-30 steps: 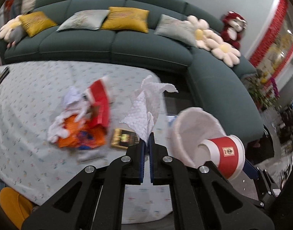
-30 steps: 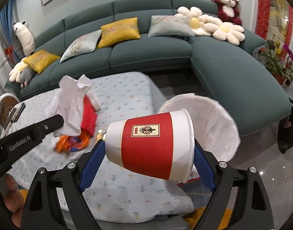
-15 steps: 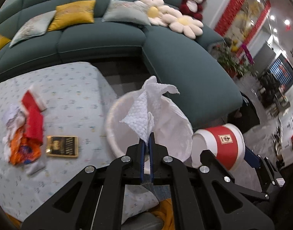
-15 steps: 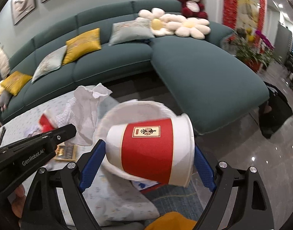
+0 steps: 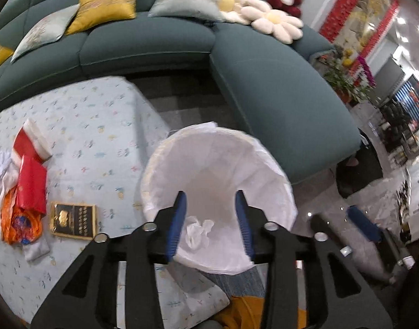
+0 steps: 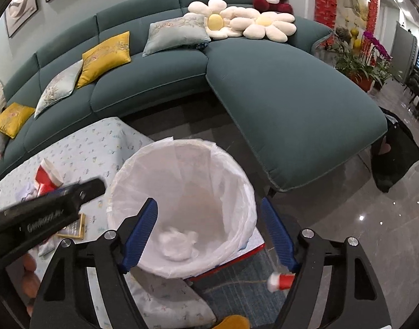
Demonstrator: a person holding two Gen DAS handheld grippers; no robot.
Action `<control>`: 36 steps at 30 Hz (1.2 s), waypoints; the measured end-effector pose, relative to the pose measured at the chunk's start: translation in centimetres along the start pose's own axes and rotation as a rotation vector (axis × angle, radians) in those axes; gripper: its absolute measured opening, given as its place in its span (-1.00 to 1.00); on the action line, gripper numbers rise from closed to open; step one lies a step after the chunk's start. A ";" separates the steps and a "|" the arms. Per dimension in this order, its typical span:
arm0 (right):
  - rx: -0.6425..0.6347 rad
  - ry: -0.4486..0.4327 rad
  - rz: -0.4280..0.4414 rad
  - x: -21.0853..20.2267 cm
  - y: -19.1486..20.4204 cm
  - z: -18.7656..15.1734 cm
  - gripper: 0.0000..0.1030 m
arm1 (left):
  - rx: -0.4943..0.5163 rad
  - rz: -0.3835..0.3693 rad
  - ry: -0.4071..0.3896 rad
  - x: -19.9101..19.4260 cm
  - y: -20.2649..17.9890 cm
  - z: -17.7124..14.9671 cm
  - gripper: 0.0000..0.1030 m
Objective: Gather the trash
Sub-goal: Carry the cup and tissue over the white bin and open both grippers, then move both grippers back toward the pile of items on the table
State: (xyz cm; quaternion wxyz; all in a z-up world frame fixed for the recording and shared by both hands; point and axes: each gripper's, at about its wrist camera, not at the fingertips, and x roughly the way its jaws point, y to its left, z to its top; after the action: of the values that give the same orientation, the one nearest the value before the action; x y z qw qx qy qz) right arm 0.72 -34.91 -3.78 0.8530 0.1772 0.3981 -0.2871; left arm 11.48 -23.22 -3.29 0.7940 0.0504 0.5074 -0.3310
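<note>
wrapper pile (image 5: 23,192): at 9 o'clock in the left wrist view, on the bench (image 5: 99,137); red, orange and white scraps, not yet collected.
flat box (image 5: 73,220): just right of the pile, on the bench.
left gripper (image 5: 211,223): over the bin (image 5: 280,181); fingers spreading, nothing between them.
tissue (image 5: 197,231): crumpled at the bottom of the bin liner. A second ago it was pinched in the left fingers, which were then pressed together.
right gripper (image 6: 209,235): fingers wide but closing in, nothing between them. A second ago they held the cup.
cup (image 6: 280,279): red and white, at 5 o'clock in the right wrist view, apparently outside the bin on the rug (image 6: 237,296).
risk, cup: looks like a missed drop; it may roll away and needs re-picking.
risk, bin: both grippers crowd the rim; a knock could tip it or drag the liner.
</note>
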 end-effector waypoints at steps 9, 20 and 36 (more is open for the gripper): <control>0.064 0.014 -0.011 -0.7 -2.1 -0.6 0.45 | -0.073 0.028 0.004 -0.3 2.5 -1.8 -0.15; 0.016 0.028 0.049 -0.8 2.5 -1.5 0.45 | -0.081 0.088 -0.021 -2.8 5.4 -3.8 -0.15; -0.109 -0.004 0.076 -3.0 9.6 -0.6 0.48 | -0.139 0.127 -0.083 -6.4 9.6 -4.4 0.03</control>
State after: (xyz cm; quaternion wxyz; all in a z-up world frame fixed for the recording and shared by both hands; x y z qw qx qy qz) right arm 4.81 -26.14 -1.11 0.8725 0.1448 0.4045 -0.2326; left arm 11.92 -10.87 -2.49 0.8352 0.0134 0.4917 -0.2458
